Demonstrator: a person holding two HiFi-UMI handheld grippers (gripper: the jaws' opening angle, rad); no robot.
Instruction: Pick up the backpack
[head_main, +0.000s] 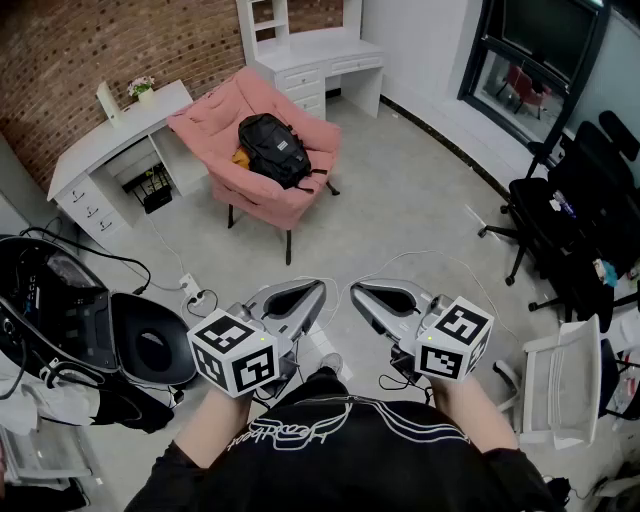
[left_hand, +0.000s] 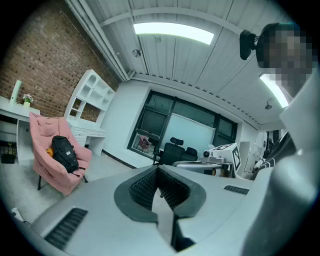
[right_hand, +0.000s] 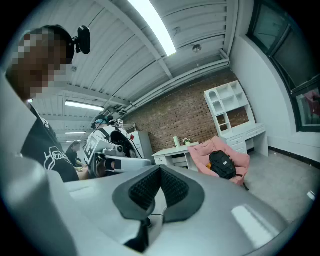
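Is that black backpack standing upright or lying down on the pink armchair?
Reclined, not upright. The backpack rests on the seat of the pink armchair, leaning back against its backrest.

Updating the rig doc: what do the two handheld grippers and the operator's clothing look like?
The left gripper and right gripper match: pale grey moulded shells with dark ribbed pads. Each has a white cube carrying black square markers. The operator wears a black top with a white line print.

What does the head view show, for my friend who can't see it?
A black backpack lies on a pink armchair across the room. Nearer, a person holds the left gripper and right gripper, both shut and empty.
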